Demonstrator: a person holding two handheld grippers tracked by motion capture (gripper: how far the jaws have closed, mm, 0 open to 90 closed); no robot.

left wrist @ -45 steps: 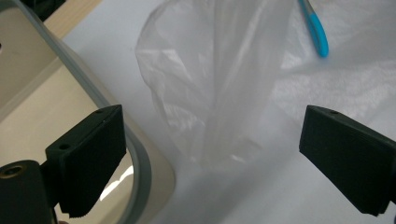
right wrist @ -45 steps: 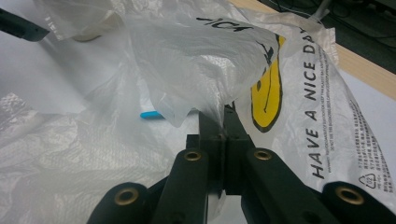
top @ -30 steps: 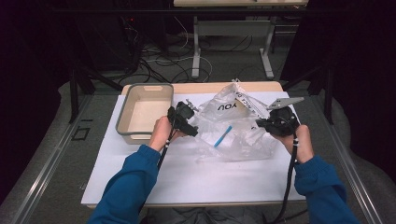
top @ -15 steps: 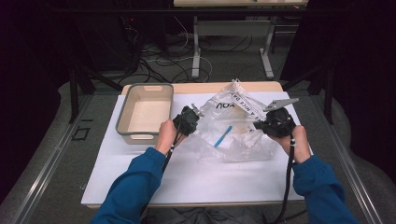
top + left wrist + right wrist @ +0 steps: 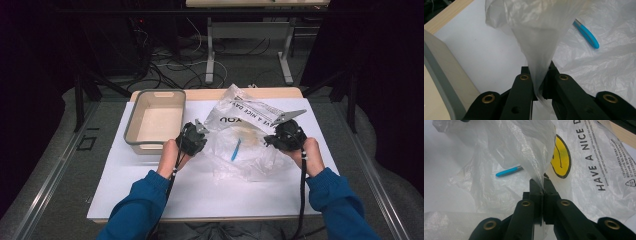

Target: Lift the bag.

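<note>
The clear, crinkled plastic carrier bag printed with a yellow smiley face and black lettering [image 5: 240, 137] lies on the white sheet covering the bench [image 5: 150, 192], right of the tray and between the two hands. It is pinched at two opposite edges, most likely so its mouth can be drawn apart or the bag lifted and shaken out.

The left tool [image 5: 540, 75] is clenched on a fold of the film, which rises from between its jaws in a taut cone; its jaws have just been closing, and the film is caught between them. The right tool [image 5: 541, 186] is likewise clamped on a gathered peak of the bag just beside the smiley face. In the high view the left tool [image 5: 192, 139] sits at the bag's left edge and the right tool [image 5: 285, 136] at its right.

A slim blue pen-like stick [image 5: 235, 149] appears to lie inside the bag, seen through the film; holding both edges up would keep it from slipping out.

The shallow beige rectangular plastic tray with a grey rim [image 5: 131, 135] stands just left of the bag with nothing in it, probably as the place to put things.

Count: one bag, one blue stick, one tray, two tools.
</note>
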